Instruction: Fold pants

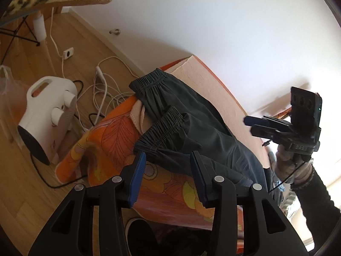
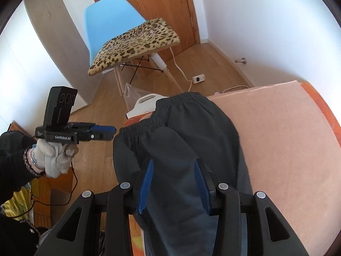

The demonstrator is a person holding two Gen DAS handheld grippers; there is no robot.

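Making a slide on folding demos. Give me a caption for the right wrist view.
Open right hand-held gripper above dark pants on a pink towel; left hand-held gripper waits alongside.

Matt dark cloth pants (image 2: 191, 132); fuzzy peach towel (image 2: 287, 140); probably glossy plastic heater (image 1: 49, 115); wood floor (image 1: 25, 192).

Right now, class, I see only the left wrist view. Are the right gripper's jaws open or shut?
Observer: Open. The right wrist view shows the right gripper with its jaws apart over the dark grey pants with elastic hems.
Operator: What stands behind the leopard-print padded board?
Observer: A light blue plastic chair, which your view lacks.
Operator: And beyond that?
Observer: A wooden door.
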